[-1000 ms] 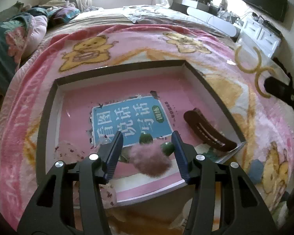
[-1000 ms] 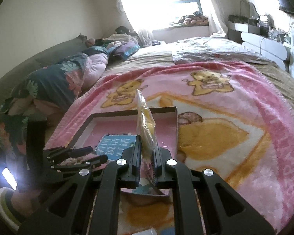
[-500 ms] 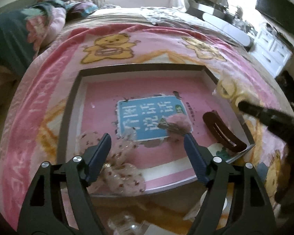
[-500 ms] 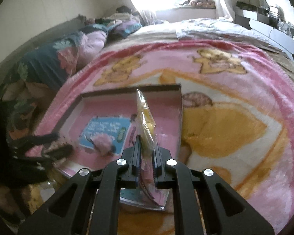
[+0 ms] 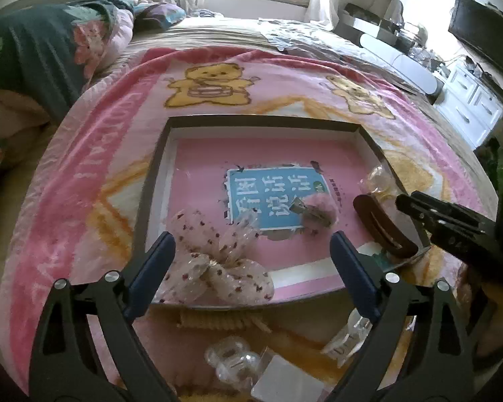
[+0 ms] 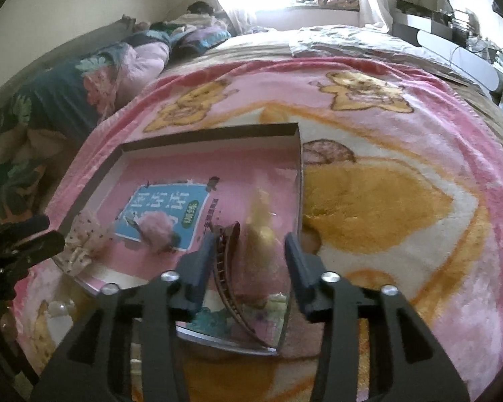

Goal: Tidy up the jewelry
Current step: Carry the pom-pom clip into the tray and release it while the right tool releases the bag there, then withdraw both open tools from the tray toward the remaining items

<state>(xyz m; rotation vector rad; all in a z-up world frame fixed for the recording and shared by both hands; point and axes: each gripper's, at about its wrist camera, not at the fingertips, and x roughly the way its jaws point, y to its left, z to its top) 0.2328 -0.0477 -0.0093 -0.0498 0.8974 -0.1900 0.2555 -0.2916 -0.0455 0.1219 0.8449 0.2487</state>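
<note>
Jewelry and hair pieces gathered in the shallow box (image 5: 157, 154) on the pink blanket (image 5: 84, 174): dotted bow (image 5: 218, 261) at the near edge, pink pom-pom clip (image 5: 315, 209) on the blue label, brown hair clip (image 5: 382, 227) toward the right wall, clear packet (image 6: 261, 231) standing beside it. Probably corralled there to keep small things off the bedding. Left gripper (image 5: 251, 261) spread wide above the bow, empty. Right gripper (image 6: 248, 261) likewise parted, straddling the packet without touching. More clear packets (image 5: 231, 358) loose outside, waiting.
</note>
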